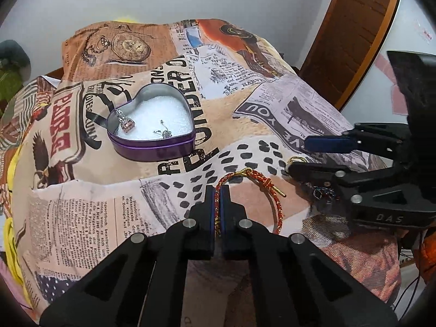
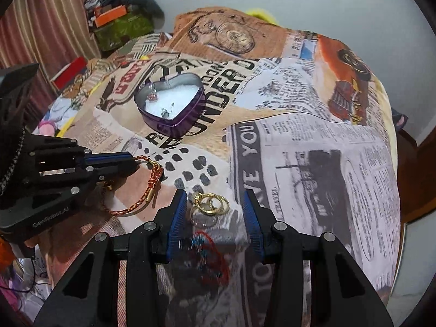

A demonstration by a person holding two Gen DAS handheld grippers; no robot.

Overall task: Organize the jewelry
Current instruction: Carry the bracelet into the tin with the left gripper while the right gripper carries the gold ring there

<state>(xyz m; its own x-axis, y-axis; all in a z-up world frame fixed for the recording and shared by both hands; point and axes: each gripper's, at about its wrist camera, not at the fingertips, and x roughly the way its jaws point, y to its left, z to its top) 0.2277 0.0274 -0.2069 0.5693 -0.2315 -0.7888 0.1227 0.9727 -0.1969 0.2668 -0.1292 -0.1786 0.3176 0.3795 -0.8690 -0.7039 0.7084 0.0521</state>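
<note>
The left tongs (image 1: pixel 217 190) are nearly closed, pinching the red and gold braided bracelet (image 1: pixel 277 212) between their blue pads; the cord runs down between the pads and its lower stretch is hidden there. The rest of the bracelet loops out to the right of the left tongs and lies on the printed cloth (image 1: pixel 109 204), with a gold clasp just ahead of the tips. From the right wrist view the same bracelet (image 2: pixel 128 210) curves out from the tip of the left tongs (image 2: pixel 130 160) and down along the cloth (image 2: pixel 313 163).

The right tongs (image 2: pixel 215 199) stand wide apart, holding nothing. Between them, on the cloth, lie gold rings (image 2: pixel 212 204) linked together, nearer the left pad. Closer to the camera, still between the fingers, sits a blurred tangle of red thread and blue beads (image 2: pixel 209 259); what it is exactly is hard to make out. In the left wrist view the right tongs (image 1: pixel 297 155) hide most of these pieces.

Ahead of both tongs, well apart, sits the purple heart-shaped tin (image 1: pixel 152 151) with a white lining. Inside it lie a small pink-stoned piece (image 1: pixel 127 124) by the left wall and a small silver piece (image 1: pixel 163 133) near the front, too tiny to identify.
</note>
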